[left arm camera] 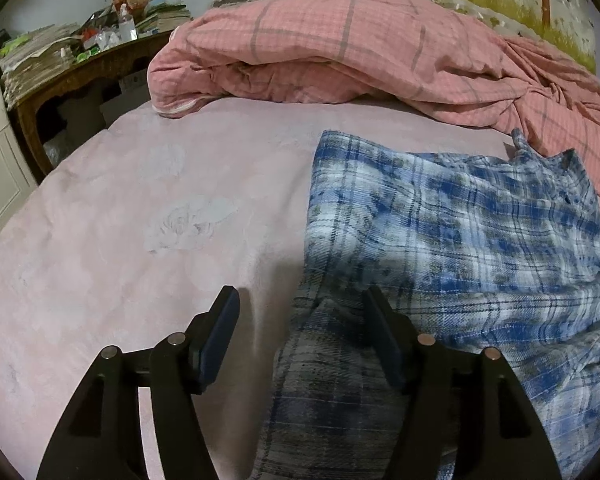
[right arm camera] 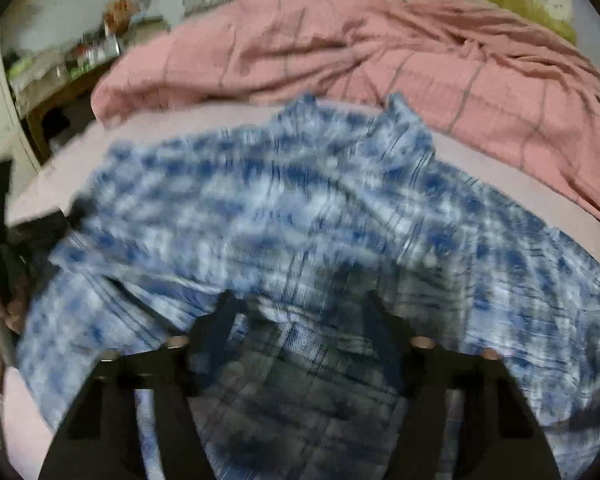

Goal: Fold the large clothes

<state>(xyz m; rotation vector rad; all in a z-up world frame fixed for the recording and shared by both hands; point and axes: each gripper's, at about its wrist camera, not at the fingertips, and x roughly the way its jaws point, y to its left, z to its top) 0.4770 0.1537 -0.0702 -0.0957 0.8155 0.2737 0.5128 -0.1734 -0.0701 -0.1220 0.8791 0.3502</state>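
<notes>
Shirt (left arm camera: 460, 232) sharp left view; right view (right arm camera: 300, 208) blurred

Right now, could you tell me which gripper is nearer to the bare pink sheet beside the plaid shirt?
Left. The left gripper straddles the plaid shirt's edge, one finger over the bare pink sheet. The right gripper hangs over the shirt's middle.

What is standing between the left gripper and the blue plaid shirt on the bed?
Nothing visible does. The left gripper is open directly over the near edge of the blue plaid shirt, with shirt fabric already lying between its fingers. The pink quilt lies farther back on the bed, out of the way.
</notes>
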